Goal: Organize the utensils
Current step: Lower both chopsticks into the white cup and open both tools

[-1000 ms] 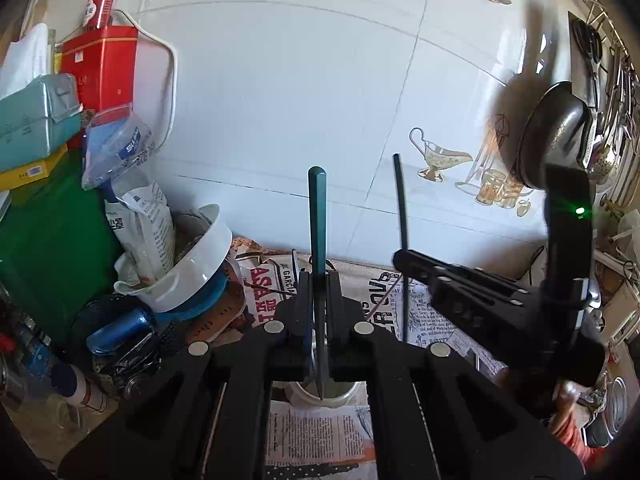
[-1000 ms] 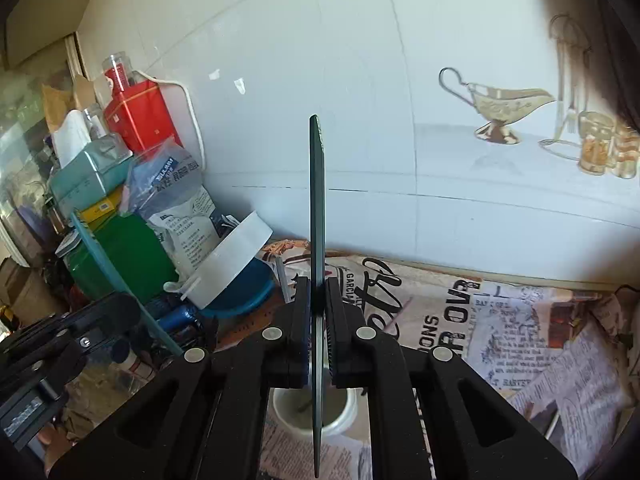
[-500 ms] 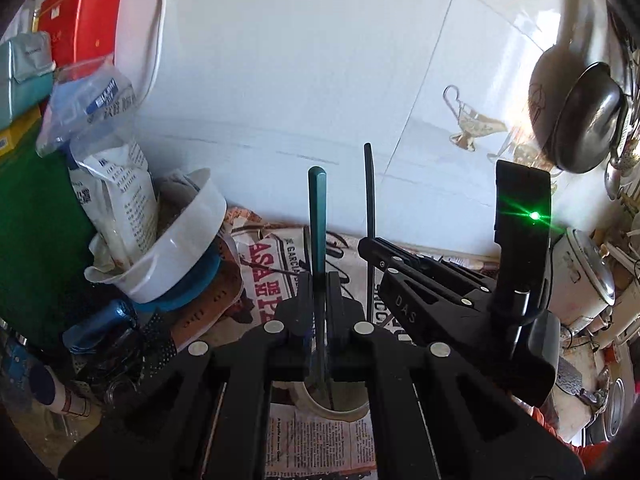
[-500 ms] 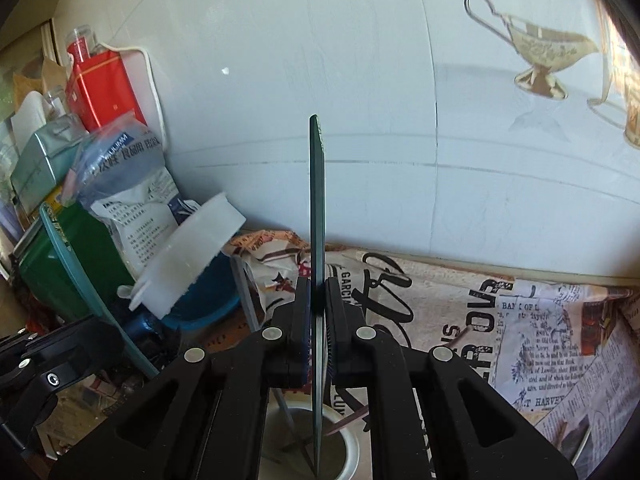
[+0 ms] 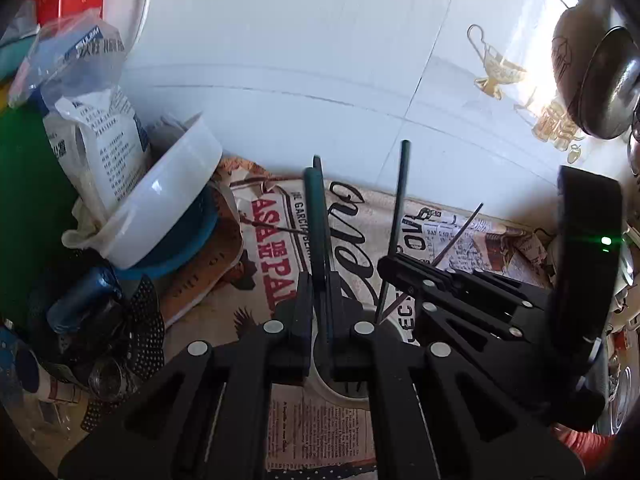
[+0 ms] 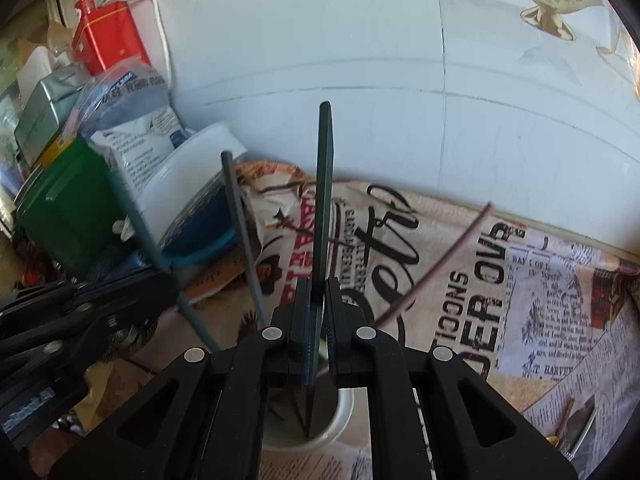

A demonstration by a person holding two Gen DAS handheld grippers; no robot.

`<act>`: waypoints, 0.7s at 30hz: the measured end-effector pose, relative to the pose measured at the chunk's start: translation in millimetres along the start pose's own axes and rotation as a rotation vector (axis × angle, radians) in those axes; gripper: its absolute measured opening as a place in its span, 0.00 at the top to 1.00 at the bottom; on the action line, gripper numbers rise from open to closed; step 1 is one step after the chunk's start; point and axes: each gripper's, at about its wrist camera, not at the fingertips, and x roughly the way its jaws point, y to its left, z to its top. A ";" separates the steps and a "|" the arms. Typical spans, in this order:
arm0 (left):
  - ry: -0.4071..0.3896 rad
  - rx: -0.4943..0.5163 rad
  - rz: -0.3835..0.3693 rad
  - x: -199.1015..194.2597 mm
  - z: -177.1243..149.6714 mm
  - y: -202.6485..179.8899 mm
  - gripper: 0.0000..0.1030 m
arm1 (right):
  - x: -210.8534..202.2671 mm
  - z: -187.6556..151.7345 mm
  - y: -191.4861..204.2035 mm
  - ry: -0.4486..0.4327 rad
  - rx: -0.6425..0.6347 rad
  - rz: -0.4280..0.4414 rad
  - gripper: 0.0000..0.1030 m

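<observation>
The left hand-held gripper (image 5: 320, 320) is clamped narrow on a dark green utensil handle (image 5: 316, 216), whose lower end dips toward the white cup (image 5: 320, 368) just below its jaws. The right hand-held gripper (image 6: 318, 322) is likewise pinched tight on a second flat green handle (image 6: 324, 184), its pointed tip reaching down inside the same cup (image 6: 344, 404). In the left wrist view the right tool sits close beside the left one, both angled down over the cup from either side.

A thin grey rod (image 6: 240, 224) and a slim brown stick (image 6: 444, 256) already lean out of the cup, which suggests that part of the sorting is finished. The two green pieces are at the point of delivery but not yet released, so the present step looks like lowering and letting go. Whether either tip touches the cup's bottom cannot be told.

The cup stands on a worktop (image 6: 540, 320) lined with newspaper, against a white tiled wall (image 5: 300, 60). To the left lie a tilted white bowl (image 5: 172, 192) on a blue one, a printed bag (image 5: 100, 132), a green box (image 6: 68, 204) and a red tin (image 6: 108, 36). A spoon-like piece (image 6: 576, 428) lies loose on the paper at the far right, apparently still to be gathered.
</observation>
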 end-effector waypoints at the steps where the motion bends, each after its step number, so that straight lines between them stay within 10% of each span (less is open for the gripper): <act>1: 0.003 -0.005 0.003 1.0 -1.4 0.9 0.95 | -0.6 -1.1 0.9 0.015 -0.007 0.002 0.94; 21: -0.063 0.089 0.038 -67.8 -17.6 -33.0 0.78 | -107.5 -20.6 -0.4 -0.035 -0.027 -0.042 0.87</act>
